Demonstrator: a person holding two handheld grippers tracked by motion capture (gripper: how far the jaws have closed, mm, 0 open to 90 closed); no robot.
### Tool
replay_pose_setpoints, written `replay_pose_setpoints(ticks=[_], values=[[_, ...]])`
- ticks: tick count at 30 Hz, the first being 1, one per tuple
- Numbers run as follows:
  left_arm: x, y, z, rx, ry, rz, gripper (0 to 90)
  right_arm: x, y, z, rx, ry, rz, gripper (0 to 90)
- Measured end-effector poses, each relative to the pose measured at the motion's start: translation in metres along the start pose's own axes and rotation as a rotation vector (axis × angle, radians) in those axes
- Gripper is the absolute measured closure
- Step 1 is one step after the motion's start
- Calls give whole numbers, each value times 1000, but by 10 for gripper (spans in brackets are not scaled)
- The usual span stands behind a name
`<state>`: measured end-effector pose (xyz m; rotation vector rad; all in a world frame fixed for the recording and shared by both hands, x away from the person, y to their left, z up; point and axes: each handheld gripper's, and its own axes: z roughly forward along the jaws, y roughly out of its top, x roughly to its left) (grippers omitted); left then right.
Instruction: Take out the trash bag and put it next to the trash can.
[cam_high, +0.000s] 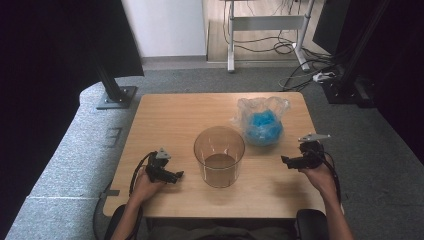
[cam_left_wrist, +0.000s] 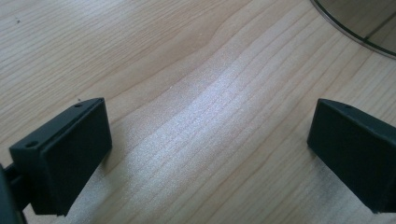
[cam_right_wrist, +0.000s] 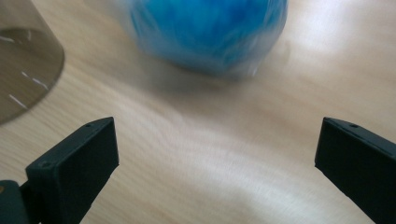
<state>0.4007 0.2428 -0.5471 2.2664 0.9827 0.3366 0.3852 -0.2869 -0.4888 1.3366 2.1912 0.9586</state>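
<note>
A clear brownish plastic bin (cam_high: 219, 156) stands in the middle of the wooden table (cam_high: 165, 115). Behind it to the right lies a clear plastic bag with blue stuff inside (cam_high: 261, 122), blurred in the right gripper view (cam_right_wrist: 208, 32). My left gripper (cam_high: 179, 174) rests low on the table left of the bin, jaws wide open over bare wood (cam_left_wrist: 210, 140). My right gripper (cam_high: 284, 160) hovers right of the bin, in front of the bag, open with nothing between its jaws (cam_right_wrist: 217, 158). The bin's wall (cam_right_wrist: 23, 65) shows at that view's left, its rim (cam_left_wrist: 355, 28) in the left gripper view.
Grey carpet surrounds the table. A black stand base (cam_high: 116, 96) sits off the far left corner. A desk frame (cam_high: 265, 30) and loose cables (cam_high: 310, 70) lie on the floor beyond the table's far edge.
</note>
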Motion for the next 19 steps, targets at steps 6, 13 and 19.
replay_pose_setpoints(ticks=[6, 13, 19], values=[[0, 0, 0, -1, 0, -1, 0, 2, -28, 16, 23, -28, 2, 0], [0, 0, 0, 0, 1, 0, 0, 7, -53, 31, 45, -30, -7, 0], [0, 0, 0, 0, 1, 1, 0, 8, -63, 34, 18, -26, 12, 0]])
